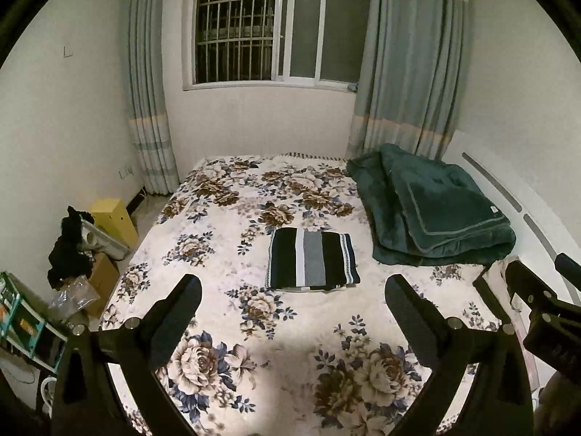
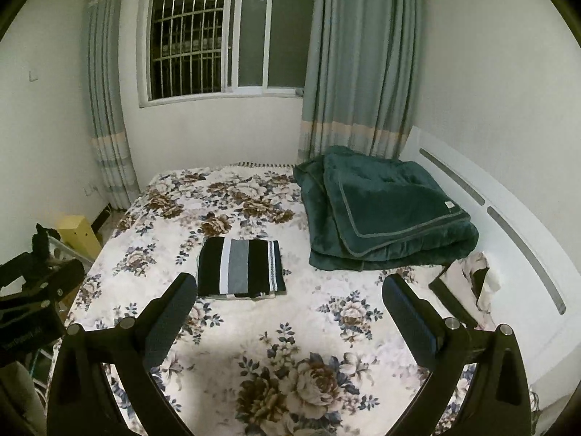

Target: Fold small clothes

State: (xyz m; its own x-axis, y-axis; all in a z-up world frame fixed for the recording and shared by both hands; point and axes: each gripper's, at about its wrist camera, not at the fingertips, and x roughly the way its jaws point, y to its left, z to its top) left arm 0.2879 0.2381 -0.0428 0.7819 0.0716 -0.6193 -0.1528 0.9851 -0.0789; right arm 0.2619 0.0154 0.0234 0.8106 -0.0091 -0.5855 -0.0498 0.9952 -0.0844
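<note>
A striped garment [image 1: 312, 262], black, white and grey, lies folded into a neat rectangle on the floral bed sheet [image 1: 254, 327]. It also shows in the right wrist view [image 2: 240, 267]. My left gripper [image 1: 293, 287] is open and empty, held above the bed in front of the garment. My right gripper [image 2: 290, 287] is open and empty, also short of the garment and to its right. The right gripper's body shows at the right edge of the left wrist view [image 1: 537, 301].
A folded dark green blanket [image 1: 435, 210] lies at the bed's far right by the white headboard [image 2: 508, 210]. Crumpled cloth [image 2: 468, 279] lies near the headboard. Boxes and clutter [image 1: 90, 254] stand on the floor left of the bed. A window and curtains are behind.
</note>
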